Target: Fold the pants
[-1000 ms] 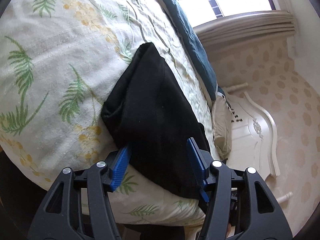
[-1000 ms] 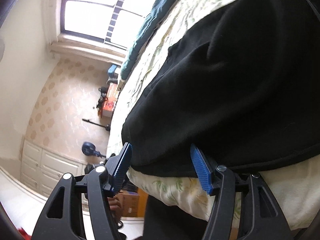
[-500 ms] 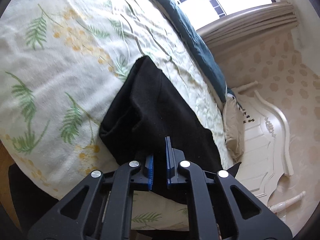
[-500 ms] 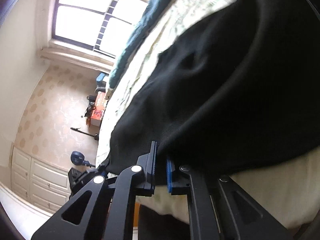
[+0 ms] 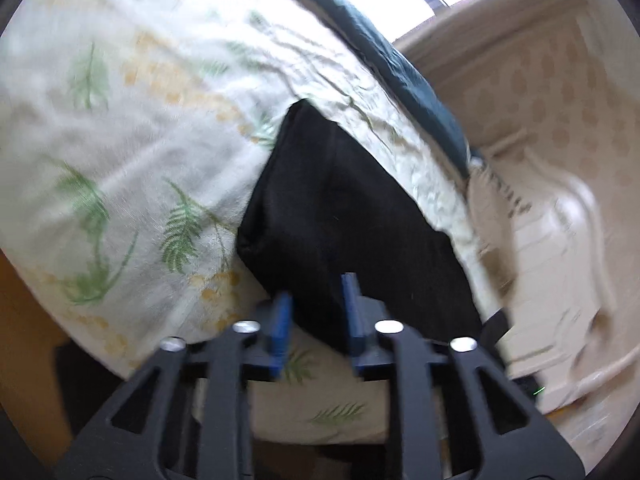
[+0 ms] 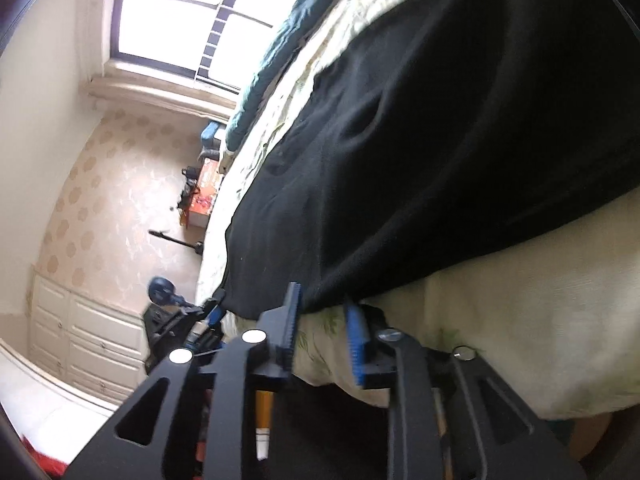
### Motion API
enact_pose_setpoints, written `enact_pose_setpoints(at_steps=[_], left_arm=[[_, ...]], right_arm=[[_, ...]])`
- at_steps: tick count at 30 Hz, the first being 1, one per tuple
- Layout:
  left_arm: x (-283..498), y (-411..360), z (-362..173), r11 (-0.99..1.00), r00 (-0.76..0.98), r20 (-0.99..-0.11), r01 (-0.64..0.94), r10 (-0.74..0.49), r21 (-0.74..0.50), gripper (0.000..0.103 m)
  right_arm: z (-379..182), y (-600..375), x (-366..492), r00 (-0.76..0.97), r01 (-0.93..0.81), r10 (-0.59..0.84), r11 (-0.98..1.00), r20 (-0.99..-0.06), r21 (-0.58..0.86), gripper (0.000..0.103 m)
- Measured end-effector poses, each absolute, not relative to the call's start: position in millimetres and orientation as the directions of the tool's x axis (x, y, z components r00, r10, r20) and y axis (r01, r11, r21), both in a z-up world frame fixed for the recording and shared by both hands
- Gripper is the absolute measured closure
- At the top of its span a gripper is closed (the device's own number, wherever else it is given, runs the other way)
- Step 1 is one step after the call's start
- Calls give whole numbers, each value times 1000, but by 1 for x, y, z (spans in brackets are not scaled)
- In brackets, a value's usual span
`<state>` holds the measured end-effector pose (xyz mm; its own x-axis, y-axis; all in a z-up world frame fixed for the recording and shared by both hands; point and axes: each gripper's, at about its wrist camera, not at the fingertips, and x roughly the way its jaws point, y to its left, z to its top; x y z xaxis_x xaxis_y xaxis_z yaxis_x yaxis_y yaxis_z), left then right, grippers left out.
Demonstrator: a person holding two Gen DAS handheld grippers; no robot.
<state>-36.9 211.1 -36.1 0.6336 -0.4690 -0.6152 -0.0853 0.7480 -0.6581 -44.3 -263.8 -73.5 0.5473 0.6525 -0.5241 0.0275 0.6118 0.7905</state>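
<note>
Black pants (image 5: 340, 208) lie folded on the fern-print bed sheet (image 5: 120, 140), reaching to the bed's near edge. My left gripper (image 5: 316, 292) is at that edge and its jaws are opening. The hem lies loosely between the blue pads (image 5: 280, 320), and a gap shows on each side. In the right wrist view the pants (image 6: 440, 140) fill the upper right. My right gripper (image 6: 324, 300) sits just under their lower edge with its jaws opening. Mostly sheet (image 6: 520, 320) shows between its pads (image 6: 356, 340).
A teal blanket (image 5: 400, 68) runs along the far side of the bed, below a bright window (image 6: 172, 16). A white carved headboard (image 5: 560, 260) stands to the right. Across the room are white cabinets (image 6: 80, 332) and a red box (image 6: 204, 196).
A second ago both grippers stood wide at the pants' edge. Half a second ago both were shut on it. Now both pairs of jaws have parted again, and the left view is blurred.
</note>
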Motion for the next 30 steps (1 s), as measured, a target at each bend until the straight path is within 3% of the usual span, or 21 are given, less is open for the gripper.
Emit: enact_pose_setpoints(at_steps=[1,3,4,8,12,19,20,21,22,24,30], left_arm=[[-43,204,-25,779,639,-619,-48,-457,-625,68],[-50,193,-12,821,650,-625,-3,-432,-571,61],[-50,183,-3,842,658,-624,29,-421,-539,51],[-31,153,10,869,659,-619,110,-428,-483,36],[2,133,1,846,629,-617,128,-472,-517,33],[35,107,-17,867,624,-649,97,-435,-488,17],[35,105,-17,871,627,-650,98,-430,-481,15],[36,104,-16,872,628,-651,97,-427,-479,14],[36,103,-16,873,628,-652,96,-426,-478,13],[36,102,-17,873,626,-655,87,-423,-481,12],[39,107,-19,852,621,-647,66,-442,-519,12]], right_arm=[[-67,-274,-48,567,33,632,623,-528,782,57],[-51,-309,-54,632,62,565,646,-531,761,50],[-42,-330,-55,666,79,522,661,-532,747,48],[-5,-430,-46,800,188,286,714,-527,674,46],[18,-548,-17,850,373,24,679,-526,633,42],[-4,-656,40,800,535,-69,532,-595,657,42],[-14,-664,46,794,544,-57,511,-606,665,43],[-21,-672,51,784,553,-39,498,-620,668,55],[-24,-673,55,779,554,-32,502,-626,664,74],[-20,-668,58,782,540,-43,544,-622,642,90],[27,-643,16,852,441,-94,660,-515,609,96]])
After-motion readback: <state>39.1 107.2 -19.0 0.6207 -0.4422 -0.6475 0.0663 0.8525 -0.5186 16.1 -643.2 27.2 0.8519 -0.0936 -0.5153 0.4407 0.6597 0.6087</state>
